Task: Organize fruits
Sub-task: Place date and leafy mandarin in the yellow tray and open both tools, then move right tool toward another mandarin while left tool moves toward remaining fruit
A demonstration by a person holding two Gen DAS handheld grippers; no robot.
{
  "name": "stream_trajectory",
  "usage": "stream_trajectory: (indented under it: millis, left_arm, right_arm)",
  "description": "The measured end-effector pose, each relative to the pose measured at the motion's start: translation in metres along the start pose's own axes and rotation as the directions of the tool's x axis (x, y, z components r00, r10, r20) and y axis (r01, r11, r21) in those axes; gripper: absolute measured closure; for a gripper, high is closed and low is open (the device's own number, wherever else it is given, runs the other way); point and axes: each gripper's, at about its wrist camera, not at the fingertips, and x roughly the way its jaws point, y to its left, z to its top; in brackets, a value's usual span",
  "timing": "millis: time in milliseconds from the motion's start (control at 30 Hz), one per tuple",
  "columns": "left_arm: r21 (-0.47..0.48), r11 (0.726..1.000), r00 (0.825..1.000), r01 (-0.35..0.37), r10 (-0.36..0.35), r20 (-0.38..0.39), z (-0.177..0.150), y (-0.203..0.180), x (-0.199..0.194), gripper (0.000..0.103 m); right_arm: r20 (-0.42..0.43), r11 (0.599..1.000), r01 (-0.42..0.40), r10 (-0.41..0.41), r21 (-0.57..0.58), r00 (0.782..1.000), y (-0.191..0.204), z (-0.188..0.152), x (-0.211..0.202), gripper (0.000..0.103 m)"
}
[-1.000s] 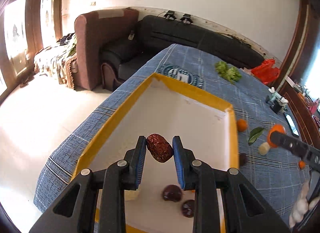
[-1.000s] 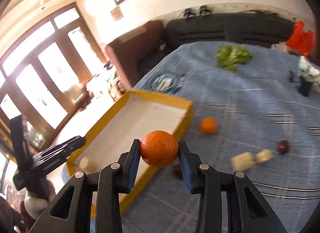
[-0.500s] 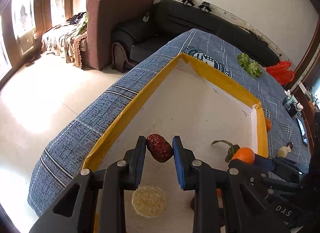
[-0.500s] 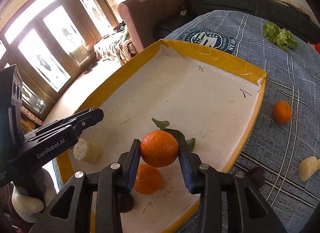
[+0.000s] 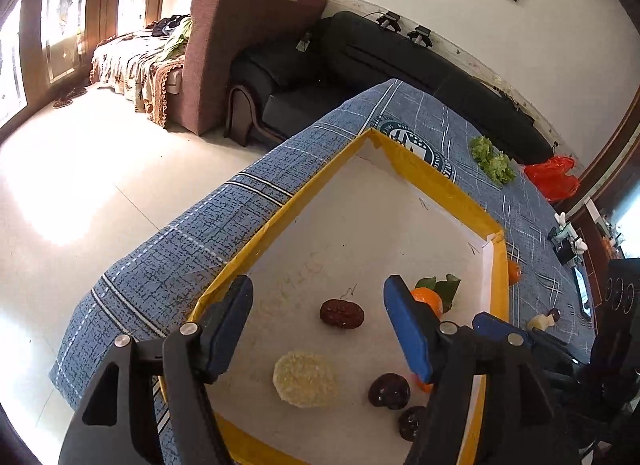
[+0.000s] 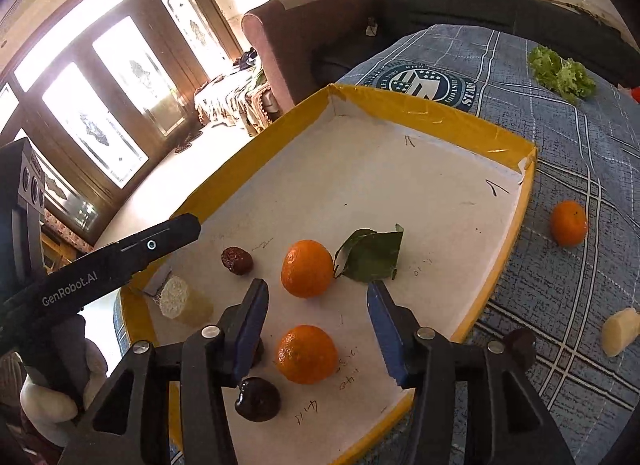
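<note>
A white tray with a yellow rim (image 5: 432, 173) (image 6: 440, 121) lies on the blue cloth. My left gripper (image 5: 319, 293) hangs over it, jaws opening, nothing between the pads; a wrinkled red date (image 5: 342, 314) (image 6: 237, 260) lies on the tray floor just below. My right gripper (image 6: 318, 293) is beside it, jaws opening and empty. An orange (image 6: 307, 268) (image 5: 428, 299) with a green leaf (image 6: 370, 255) rests just past its fingertips. A second orange (image 6: 307, 354), a pale round slice (image 5: 305, 379) (image 6: 184, 301) and dark dates (image 5: 389, 391) (image 6: 257, 399) also lie in the tray.
On the cloth right of the tray lie another orange (image 6: 569, 223), a pale chunk (image 6: 618, 331) and a dark date (image 6: 520, 341). Lettuce (image 6: 560, 73) sits far back. A finger of my left gripper (image 6: 132, 257) crosses the tray's left side. The table edge drops off left.
Both grippers have opened: the red date left the left gripper and the orange left the right one, both now lying in the tray. The right gripper came from the cloth over the tray.
</note>
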Motion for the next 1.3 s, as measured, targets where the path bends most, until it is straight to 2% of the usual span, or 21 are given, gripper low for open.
stream_trajectory:
  millis: [100,333,533,733,900,1067,1300]
  left_arm:
    - [-0.022,1.0,1.0,0.016,-0.015,0.021,-0.003,0.001,-0.016,0.028]
    - [-0.027,0.996,0.996,0.081,-0.08,0.051,-0.021,-0.014,-0.047,0.027]
    - [-0.005,0.993,0.991,0.122,-0.121,0.052,-0.035,-0.035,-0.06,0.027]
    - [0.067,0.987,0.987,0.148,-0.151,0.045,-0.048,-0.069,-0.069,0.027]
    - [0.157,0.971,0.982,0.178,-0.186,0.032,-0.06,-0.105,-0.072,0.026]
    - [0.257,0.944,0.978,0.209,-0.209,-0.027,-0.076,-0.147,-0.059,0.026]
    - [0.377,0.895,0.971,0.24,-0.22,-0.096,-0.094,-0.203,-0.034,0.026]
  right_arm:
    - [0.027,1.0,0.004,-0.005,0.016,1.0,-0.005,-0.004,-0.017,0.046]
    - [0.087,0.997,0.028,-0.034,0.068,0.996,-0.032,-0.026,-0.061,0.045]
    - [0.118,0.984,0.07,-0.09,0.163,0.989,-0.078,-0.062,-0.102,0.041]
    - [0.139,0.951,0.139,-0.183,0.277,0.973,-0.135,-0.1,-0.148,0.041]
    - [0.158,0.907,0.194,-0.268,0.374,0.95,-0.184,-0.133,-0.192,0.041]
    - [0.163,0.853,0.244,-0.352,0.462,0.922,-0.228,-0.158,-0.228,0.04]
    - [0.178,0.741,0.321,-0.507,0.59,0.843,-0.29,-0.186,-0.286,0.04]
